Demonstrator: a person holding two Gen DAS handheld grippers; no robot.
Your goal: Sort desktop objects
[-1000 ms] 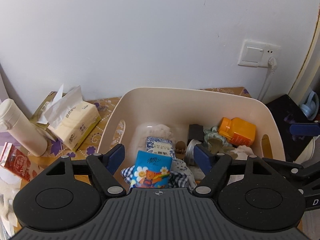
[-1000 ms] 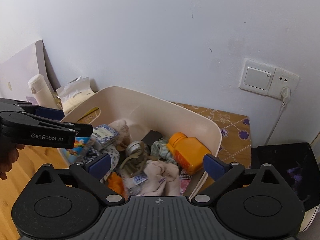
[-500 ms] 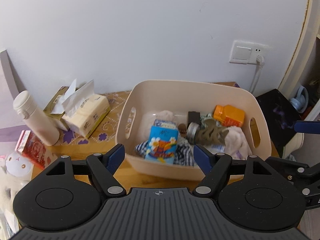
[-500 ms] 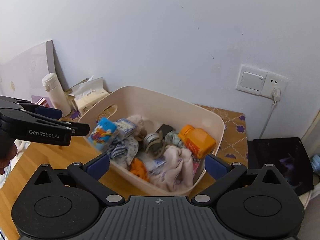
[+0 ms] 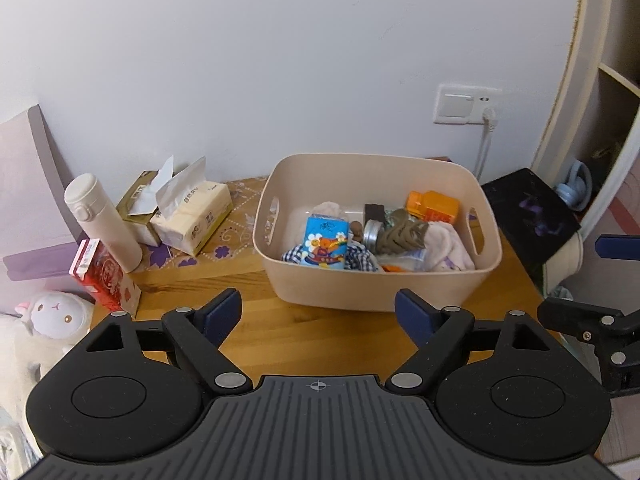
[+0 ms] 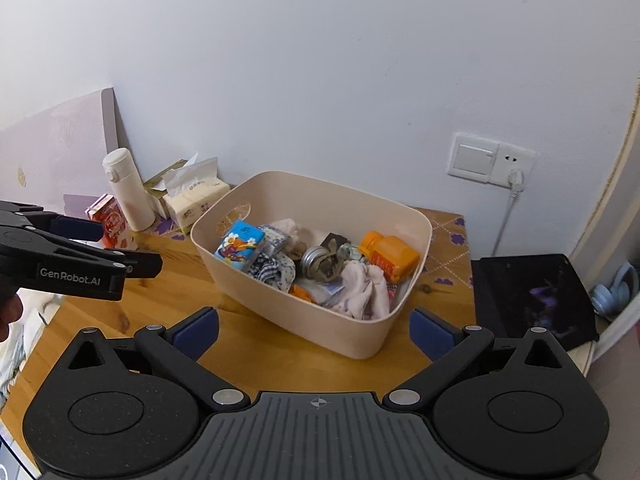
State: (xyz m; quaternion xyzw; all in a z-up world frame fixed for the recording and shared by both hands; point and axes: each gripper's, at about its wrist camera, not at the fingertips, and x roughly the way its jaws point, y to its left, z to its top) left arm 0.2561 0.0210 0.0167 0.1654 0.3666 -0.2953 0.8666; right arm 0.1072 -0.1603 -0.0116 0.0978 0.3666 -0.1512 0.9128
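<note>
On the wooden tabletop (image 5: 320,332), against the white wall, stands the beige basket (image 5: 376,288), filled with small things: a blue tissue pack with a cartoon bear (image 5: 325,242) at its left end, checked cloth (image 6: 267,269) under that, a round metal tin (image 5: 372,234) near the middle, an orange bottle (image 5: 434,206) lying at its right end and a pale pink cloth (image 6: 362,288) toward the near right corner. Left of the basket sit an opened tissue pack (image 5: 192,216), a white flask (image 5: 102,226) standing upright and a red carton (image 5: 102,276). Right of the basket lies a black tablet-like slab (image 6: 532,292).

The left gripper (image 5: 318,314) hangs before the basket's near wall, its jaws spread wide and just lately opening further, with nothing between them. The right gripper (image 6: 314,332) is likewise spread and empty, nearer the basket's right corner.

Only the left wrist view shows a white plush toy (image 5: 56,320) off the tabletop's left edge and shelving at the far right. Only the right wrist view shows the left gripper from the side, to the basket's left, with a bit of the person's hand (image 6: 8,312) behind it, and the full wall socket (image 6: 492,160) with its plugged cord above the basket's right.
</note>
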